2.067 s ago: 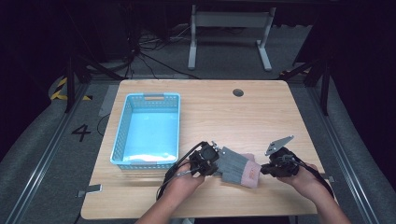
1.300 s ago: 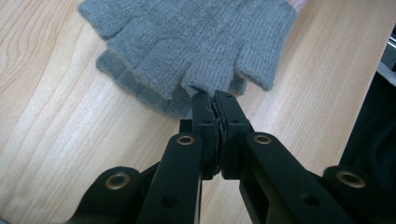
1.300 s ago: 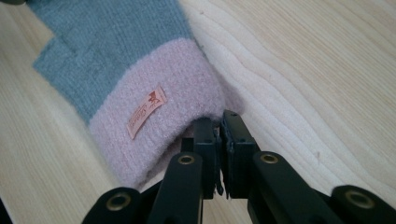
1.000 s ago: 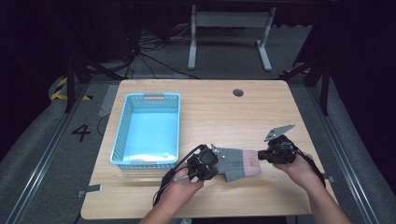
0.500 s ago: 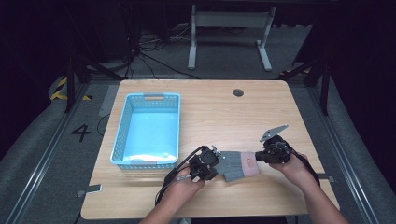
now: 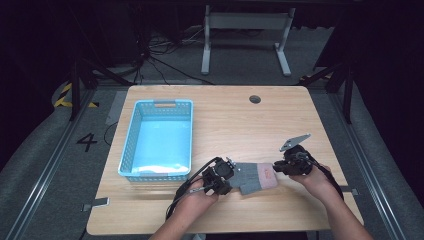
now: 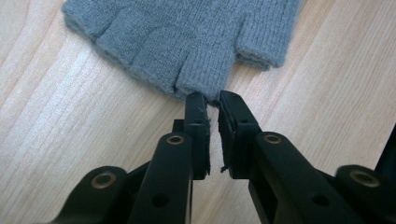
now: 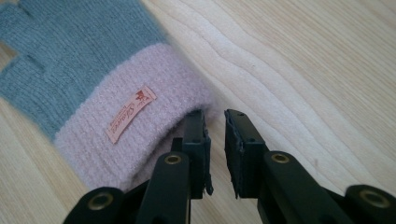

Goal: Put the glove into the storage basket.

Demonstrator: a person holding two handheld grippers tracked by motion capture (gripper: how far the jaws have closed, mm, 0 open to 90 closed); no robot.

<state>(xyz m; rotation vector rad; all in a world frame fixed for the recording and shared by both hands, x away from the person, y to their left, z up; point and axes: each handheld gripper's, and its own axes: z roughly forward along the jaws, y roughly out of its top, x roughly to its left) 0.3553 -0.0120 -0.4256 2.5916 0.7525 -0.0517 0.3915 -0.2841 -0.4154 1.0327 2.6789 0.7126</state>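
A grey fingerless glove [image 6: 252, 176] with a pink cuff lies flat on the wooden table near its front edge, between my two grippers. My left gripper [image 6: 231, 174] is at the finger end. In the left gripper view the jaws stand almost together, pinching the tip of one grey finger of the glove [image 7: 187, 37] at the left gripper [image 7: 211, 100]. My right gripper [image 6: 276, 167] is at the cuff end. In the right gripper view its narrow jaws at the right gripper [image 8: 214, 116] nip the edge of the pink cuff [image 8: 140, 140], which carries a small orange label [image 8: 130, 113].
A light blue plastic basket [image 6: 131, 135] stands at the left of the table, a hand's width from the left gripper. A round cable hole [image 6: 255, 99] sits near the far edge. Bare wood [image 6: 240, 130] spreads behind the glove and to the right.
The right gripper has moved a little left and away from the person, closing in on the cuff. The glove has drawn in slightly. The left gripper has barely shifted.
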